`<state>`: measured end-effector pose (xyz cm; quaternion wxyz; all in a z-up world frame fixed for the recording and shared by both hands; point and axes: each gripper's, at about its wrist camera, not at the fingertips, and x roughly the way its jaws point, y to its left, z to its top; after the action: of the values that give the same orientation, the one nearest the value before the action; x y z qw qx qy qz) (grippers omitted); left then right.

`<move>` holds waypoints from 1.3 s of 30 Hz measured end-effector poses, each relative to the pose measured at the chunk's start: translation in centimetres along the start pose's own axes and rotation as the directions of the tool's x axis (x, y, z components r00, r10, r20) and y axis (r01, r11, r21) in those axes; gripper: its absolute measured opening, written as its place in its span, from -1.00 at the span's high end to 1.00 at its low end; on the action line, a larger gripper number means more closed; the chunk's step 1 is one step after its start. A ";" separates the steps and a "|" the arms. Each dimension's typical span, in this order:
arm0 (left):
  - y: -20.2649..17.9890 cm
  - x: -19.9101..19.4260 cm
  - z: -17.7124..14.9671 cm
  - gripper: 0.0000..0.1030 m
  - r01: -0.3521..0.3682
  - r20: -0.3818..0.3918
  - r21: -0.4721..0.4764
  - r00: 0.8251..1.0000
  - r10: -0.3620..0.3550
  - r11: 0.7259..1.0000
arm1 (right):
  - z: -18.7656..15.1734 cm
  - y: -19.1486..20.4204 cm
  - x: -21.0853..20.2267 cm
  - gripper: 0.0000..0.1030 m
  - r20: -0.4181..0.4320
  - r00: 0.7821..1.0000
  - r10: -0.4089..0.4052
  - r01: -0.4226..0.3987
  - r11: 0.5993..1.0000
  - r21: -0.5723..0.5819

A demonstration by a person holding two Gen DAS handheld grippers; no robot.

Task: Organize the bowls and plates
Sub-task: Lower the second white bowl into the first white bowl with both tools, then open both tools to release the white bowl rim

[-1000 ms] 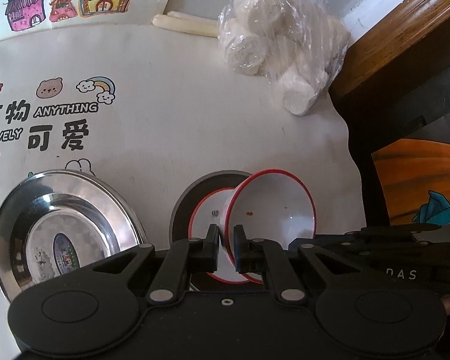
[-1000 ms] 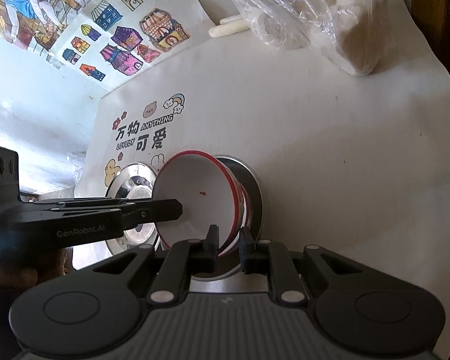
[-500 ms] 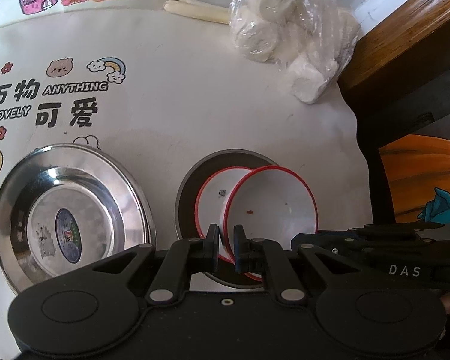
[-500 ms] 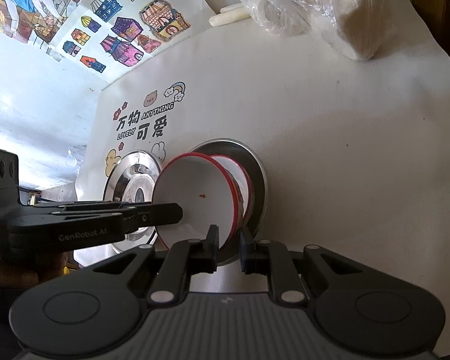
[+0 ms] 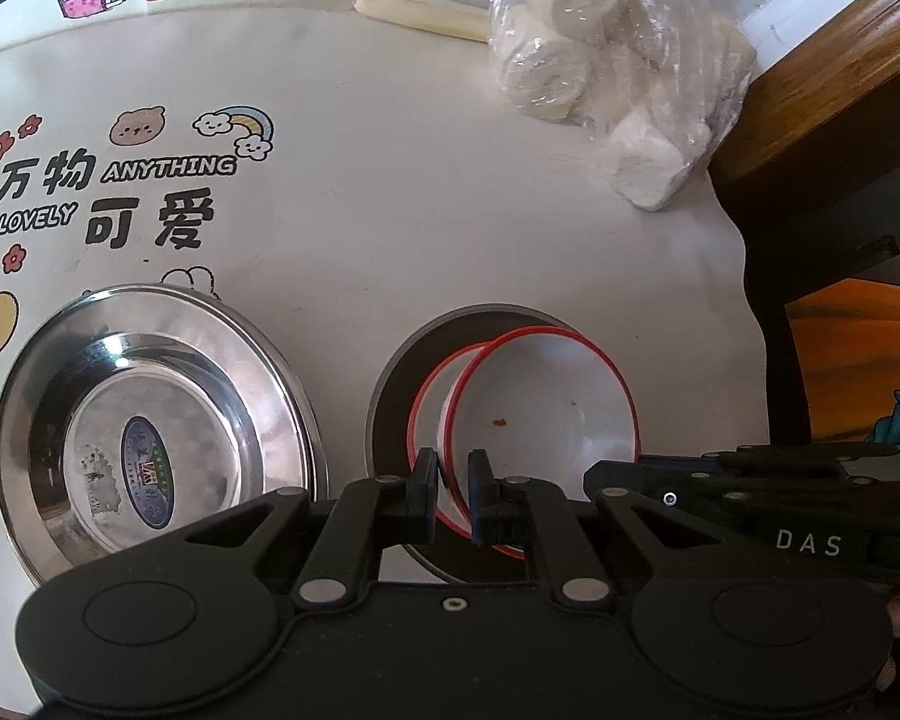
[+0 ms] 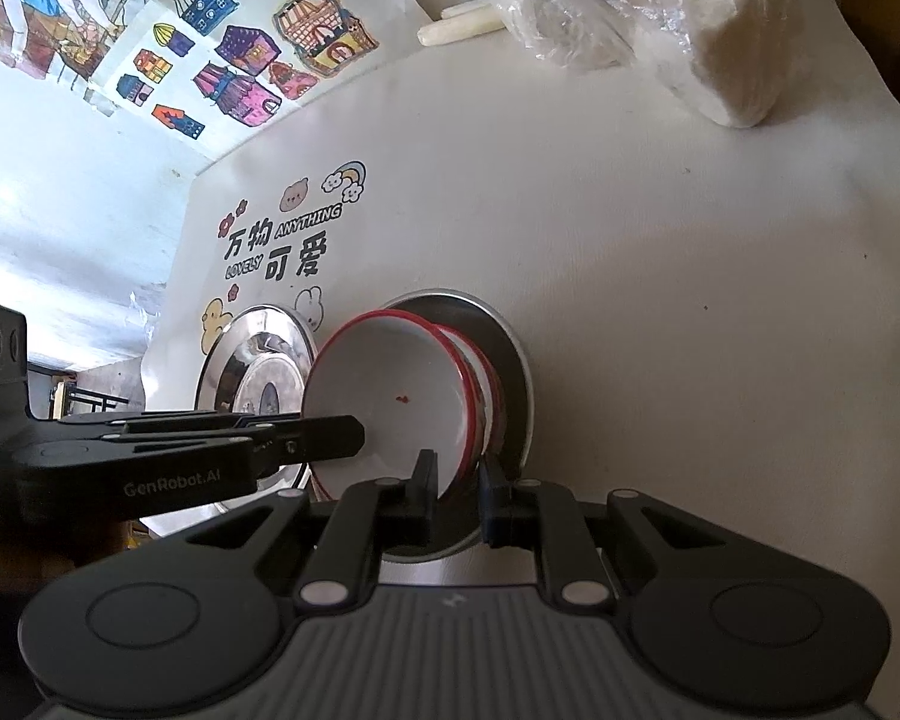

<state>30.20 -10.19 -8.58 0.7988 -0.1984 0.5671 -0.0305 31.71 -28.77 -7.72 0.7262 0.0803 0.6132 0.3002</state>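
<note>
You had both tongs clamped on the same red-rimmed white bowl (image 5: pixel 540 414): the left gripper (image 5: pixel 452 495) pinched its near rim and the right gripper (image 6: pixel 457 495) pinched the rim on its side. The bowl sat tilted over a second red-rimmed bowl (image 5: pixel 431 402) on the dark steel plate (image 5: pixel 393 396). The shiny steel plate (image 5: pixel 150 438) lay just beside it on the printed tablecloth (image 5: pixel 420 228).
</note>
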 end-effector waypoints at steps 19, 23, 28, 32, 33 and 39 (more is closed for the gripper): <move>0.6 0.0 0.0 0.76 0.018 -0.008 -0.009 1.000 -0.018 1.000 | 1.0 -0.2 0.4 0.67 -0.044 0.999 -0.001 0.000 1.000 -0.002; 0.7 0.0 0.0 0.75 0.022 -0.009 -0.005 1.000 -0.022 1.000 | 1.0 -0.2 0.4 0.66 -0.044 0.999 -0.001 0.001 1.000 -0.003; 0.7 -0.2 0.1 0.67 0.017 -0.004 0.007 1.000 -0.017 1.000 | 1.0 -0.1 0.5 0.64 -0.042 0.999 -0.006 0.006 1.000 0.002; 1.0 -0.1 0.1 0.64 0.028 -0.013 -0.006 1.000 -0.028 1.000 | 0.9 0.0 0.5 0.64 -0.039 0.999 -0.011 0.012 1.000 0.009; 1.0 -0.1 0.1 0.64 0.029 -0.014 -0.001 0.999 -0.030 1.000 | 0.8 0.0 0.5 0.64 -0.038 0.999 -0.014 0.014 1.000 0.008; 1.0 -0.3 0.2 0.60 0.036 -0.012 0.020 0.999 -0.036 0.999 | 0.6 0.2 0.4 0.57 -0.020 1.000 -0.022 0.022 0.999 0.023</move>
<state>30.14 -9.17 -8.63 0.7966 -0.2004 0.5679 -0.0516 32.23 -28.27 -7.80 0.7223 0.0789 0.6247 0.2860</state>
